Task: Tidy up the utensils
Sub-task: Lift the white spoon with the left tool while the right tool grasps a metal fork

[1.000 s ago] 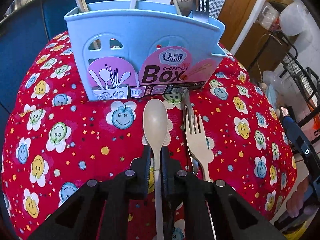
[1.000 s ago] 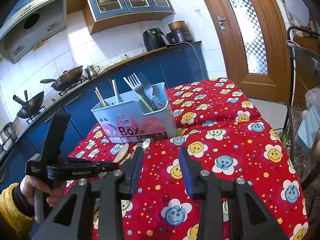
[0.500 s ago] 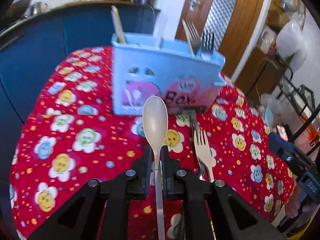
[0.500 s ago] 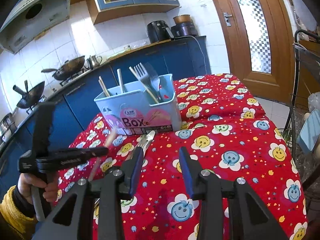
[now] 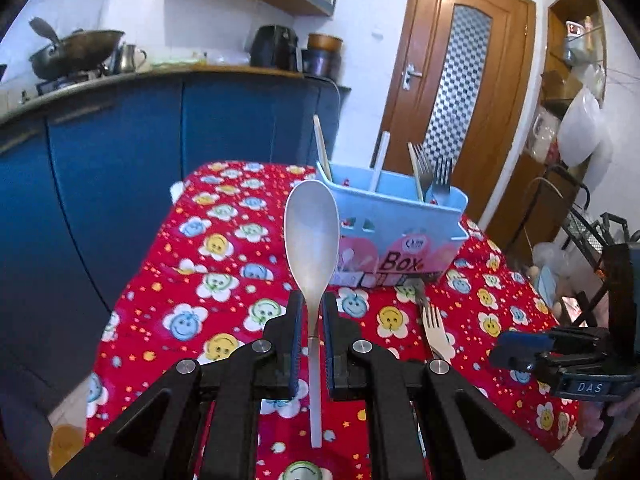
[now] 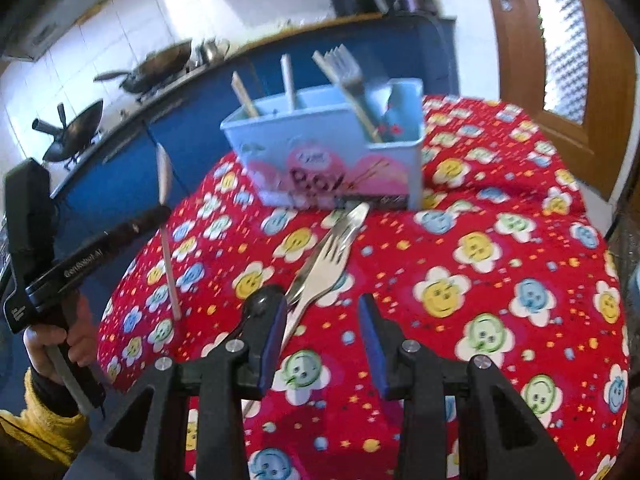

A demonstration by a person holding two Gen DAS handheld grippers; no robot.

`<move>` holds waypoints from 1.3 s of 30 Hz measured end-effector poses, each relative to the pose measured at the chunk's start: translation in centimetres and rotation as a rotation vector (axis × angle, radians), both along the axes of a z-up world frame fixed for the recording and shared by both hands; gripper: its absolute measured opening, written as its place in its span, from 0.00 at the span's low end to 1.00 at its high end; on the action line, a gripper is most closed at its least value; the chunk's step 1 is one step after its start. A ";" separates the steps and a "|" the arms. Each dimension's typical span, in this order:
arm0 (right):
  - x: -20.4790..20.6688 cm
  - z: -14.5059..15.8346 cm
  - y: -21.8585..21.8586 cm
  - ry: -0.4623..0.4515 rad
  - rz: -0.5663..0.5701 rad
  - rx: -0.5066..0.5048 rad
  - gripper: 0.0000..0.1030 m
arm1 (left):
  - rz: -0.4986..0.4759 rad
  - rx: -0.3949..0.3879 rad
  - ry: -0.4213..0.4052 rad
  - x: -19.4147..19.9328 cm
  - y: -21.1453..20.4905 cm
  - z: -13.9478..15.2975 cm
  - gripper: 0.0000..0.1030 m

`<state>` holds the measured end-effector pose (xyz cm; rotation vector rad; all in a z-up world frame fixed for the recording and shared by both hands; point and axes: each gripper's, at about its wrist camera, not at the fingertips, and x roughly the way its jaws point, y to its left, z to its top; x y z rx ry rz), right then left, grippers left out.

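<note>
The tablecloth (image 6: 500, 184) is red with smiling flowers in yellow, blue and green. The utensil box (image 5: 400, 216) is light blue with a pink label. The spoon (image 5: 312, 232) is beige.

Black hand-held gripper (image 5: 311, 338) with blue pads, silver screws; yellow sleeve (image 6: 38, 426).

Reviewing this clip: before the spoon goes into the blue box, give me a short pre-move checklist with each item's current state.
1. Left hand-held gripper shut on the pale beige plastic spoon: ok.
2. Spoon lifted clear of the red smiley-flower tablecloth: ok.
3. Light blue plastic utensil box upright: ok.
4. Free compartment for the spoon: cannot tell, interior mostly hidden.
5. Right hand-held gripper open and empty: ok.
6. Beige plastic fork lying on the cloth, overlapping a metal utensil, waiting to be sorted: not ok.
</note>
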<state>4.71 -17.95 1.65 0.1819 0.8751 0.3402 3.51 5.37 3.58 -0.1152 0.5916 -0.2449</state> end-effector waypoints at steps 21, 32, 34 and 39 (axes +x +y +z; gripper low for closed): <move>6.0 -2.7 4.0 0.390 0.069 -0.110 0.23 | -0.004 -0.075 -0.061 -1.2 1.6 0.2 0.09; 7.0 -2.9 3.4 0.404 0.058 -0.067 0.10 | -0.027 -0.074 -0.096 -1.4 0.7 1.5 0.08; 6.4 -2.7 2.6 0.372 0.041 -0.017 0.08 | -0.028 -0.083 -0.103 -1.4 0.7 1.7 0.08; 4.5 -2.1 0.5 0.250 0.015 0.063 0.08 | -0.022 -0.105 -0.142 -1.5 1.0 2.9 0.08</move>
